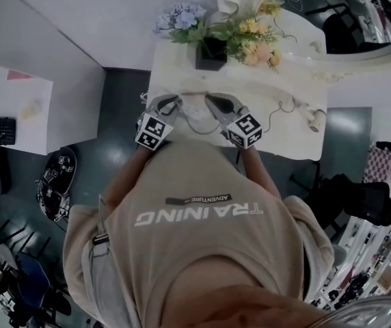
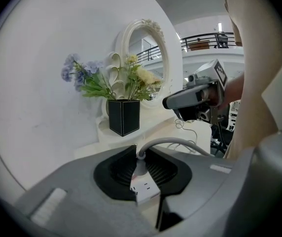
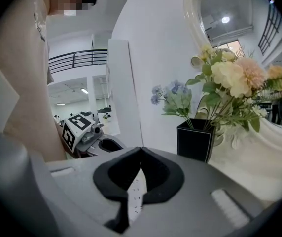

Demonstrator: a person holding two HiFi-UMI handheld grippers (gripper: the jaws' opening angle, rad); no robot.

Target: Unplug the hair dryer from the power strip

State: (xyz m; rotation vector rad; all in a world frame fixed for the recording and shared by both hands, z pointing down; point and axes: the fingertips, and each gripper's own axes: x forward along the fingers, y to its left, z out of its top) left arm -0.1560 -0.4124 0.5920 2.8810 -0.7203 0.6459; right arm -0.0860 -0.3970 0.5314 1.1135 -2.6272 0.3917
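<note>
Head view: left gripper (image 1: 176, 102) and right gripper (image 1: 212, 102) at desk (image 1: 298, 142) edge, in front of vase (image 1: 211, 53).

Left gripper view: fingers (image 2: 116, 167) clamped on plug (image 2: 140, 167), which is seated in power strip (image 2: 145, 187).

Right gripper view: fingers (image 3: 116, 174) meet at tips, power strip showing behind.

Risk: an unpinned power strip may lift with the plug, and the cord (image 2: 180, 142) could sweep the vase.

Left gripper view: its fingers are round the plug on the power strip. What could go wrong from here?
The left gripper seems to grip the plug right at its cable; a pull could strain the cable instead of freeing the plug. Whether the right gripper really pins the power strip is unclear, so the strip might lift along. The black vase stands close behind; a sudden release could knock it.
</note>
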